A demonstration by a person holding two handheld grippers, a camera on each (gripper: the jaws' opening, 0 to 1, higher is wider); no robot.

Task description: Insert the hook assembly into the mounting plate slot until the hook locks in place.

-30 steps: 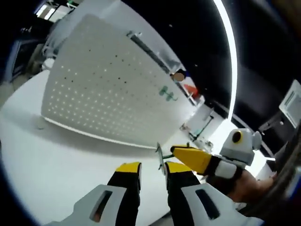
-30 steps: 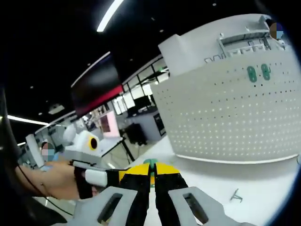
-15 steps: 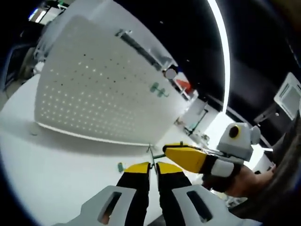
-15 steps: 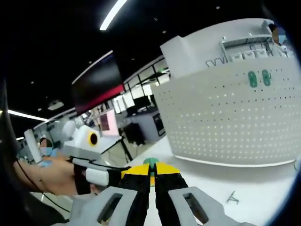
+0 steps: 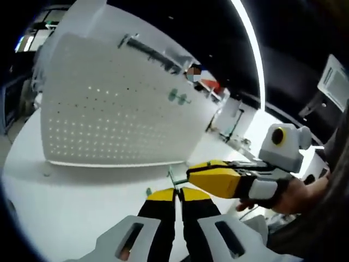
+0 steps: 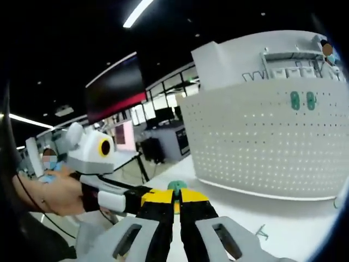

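The white perforated mounting plate (image 5: 109, 109) stands upright on the white table (image 5: 65, 196), also seen in the right gripper view as the plate (image 6: 262, 147). Two green hook bases (image 5: 177, 97) sit high on it, the same pair (image 6: 302, 100) in the right gripper view. My left gripper (image 5: 175, 192) is shut, with the thin metal wire of the hook assembly (image 5: 170, 176) rising from its tips. My right gripper (image 6: 174, 195) is shut on the assembly's green end (image 6: 175, 186). The two grippers meet tip to tip in front of the plate: right gripper (image 5: 192, 176), left gripper (image 6: 143, 197).
A small green part (image 5: 148, 191) lies on the table near my left jaws. A loose metal hook (image 6: 260, 232) lies on the table right of my right jaws. A hand (image 6: 52, 197) holds the left gripper. Desks and screens stand behind.
My left jaws have gone from open to shut around the hook wire. The right gripper has stayed shut on the green end. Both views have shifted slightly with the hands.
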